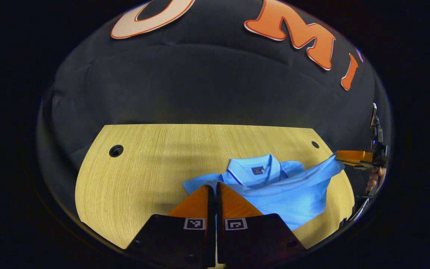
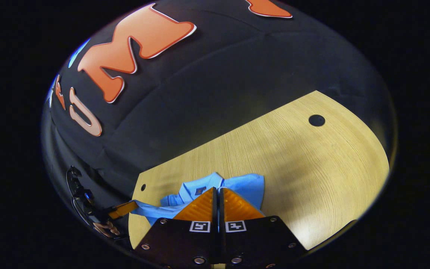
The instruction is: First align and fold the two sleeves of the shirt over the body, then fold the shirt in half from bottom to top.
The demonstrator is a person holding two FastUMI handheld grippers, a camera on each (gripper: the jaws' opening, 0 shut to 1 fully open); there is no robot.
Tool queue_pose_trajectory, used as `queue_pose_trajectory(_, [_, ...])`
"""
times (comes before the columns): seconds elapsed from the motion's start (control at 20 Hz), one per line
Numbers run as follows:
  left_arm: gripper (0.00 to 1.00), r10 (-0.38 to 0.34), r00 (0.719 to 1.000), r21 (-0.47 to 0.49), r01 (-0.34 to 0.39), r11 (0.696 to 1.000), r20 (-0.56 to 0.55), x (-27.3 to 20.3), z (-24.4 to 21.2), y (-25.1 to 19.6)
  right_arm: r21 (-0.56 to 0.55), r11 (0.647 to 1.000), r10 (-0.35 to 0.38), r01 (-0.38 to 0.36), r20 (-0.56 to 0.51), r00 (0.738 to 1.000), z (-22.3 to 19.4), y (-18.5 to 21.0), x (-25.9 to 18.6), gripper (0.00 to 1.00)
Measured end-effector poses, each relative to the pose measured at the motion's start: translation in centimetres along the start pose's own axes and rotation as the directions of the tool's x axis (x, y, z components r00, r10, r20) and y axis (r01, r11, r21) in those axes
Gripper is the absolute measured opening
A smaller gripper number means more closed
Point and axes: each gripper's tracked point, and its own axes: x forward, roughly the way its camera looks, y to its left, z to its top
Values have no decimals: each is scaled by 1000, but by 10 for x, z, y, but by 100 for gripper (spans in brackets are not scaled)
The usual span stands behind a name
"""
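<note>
left gripper (image 1: 212,185): fingers pressed together on the near hem of the shirt (image 1: 274,186), lifted off the table (image 1: 144,172). right gripper (image 2: 217,191): fingers likewise closed, pinching the other hem corner (in the left gripper view it shows far right (image 1: 340,157), cloth stretched to its tips). shirt: light blue, collar (image 1: 254,170) toward the wall, sleeves apparently already folded in. handling, as a judgement: carry both corners level up to the collar, keep the edge taut. hidden: the cloth between each gripper's own tips; sleeve alignment under the raised panel.
</note>
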Motion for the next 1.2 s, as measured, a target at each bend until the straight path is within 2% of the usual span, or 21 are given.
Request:
queue_pose_trajectory(0.15, [5,18,1000,-1,-18,1000,3,33,14,14,8,1000,-15,15,2,1000,15,-1,35,1])
queue_pose_trajectory(0.25, [5,49,999,9,-48,999,-12,51,16,25,36,998,-56,57,-11,998,17,-11,56,1])
queue_pose_trajectory(0.3, [9,59,998,24,-59,998,-21,57,17,28,53,996,-77,77,-14,997,17,-15,61,2])
queue_pose_trajectory(0.35, [18,73,997,38,-72,997,-22,61,18,29,65,994,-85,85,-8,996,19,-17,59,4])
queue_pose_trajectory(0.4, [35,77,997,43,-76,996,-17,60,21,27,60,995,-85,85,0,996,19,-14,63,11])
queue_pose_trajectory(0.5, [70,77,997,26,-78,997,8,49,27,24,20,995,-95,95,21,995,20,-15,56,51])
queue_pose_trajectory(0.55, [87,88,996,24,-89,996,17,43,28,25,2,995,-104,104,28,994,22,-14,50,60])
queue_pose_trajectory(0.6, [88,102,994,26,-103,994,27,37,31,27,-17,994,-105,106,32,994,22,-13,44,68])
queue_pose_trajectory(0.65, [89,112,993,29,-114,993,41,27,34,28,-37,993,-108,110,42,993,24,-11,36,86])
queue_pose_trajectory(0.75, [95,123,990,40,-126,991,71,5,40,22,-79,991,-106,112,73,992,29,-6,16,95])
queue_pose_trajectory(0.85, [100,134,985,63,-141,988,106,-18,46,14,-101,990,-90,100,103,991,35,5,-6,97])
queue_pose_trajectory(1.2, [99,125,967,38,-137,990,220,-115,56,-33,-142,990,11,17,195,981,46,41,-97,98])
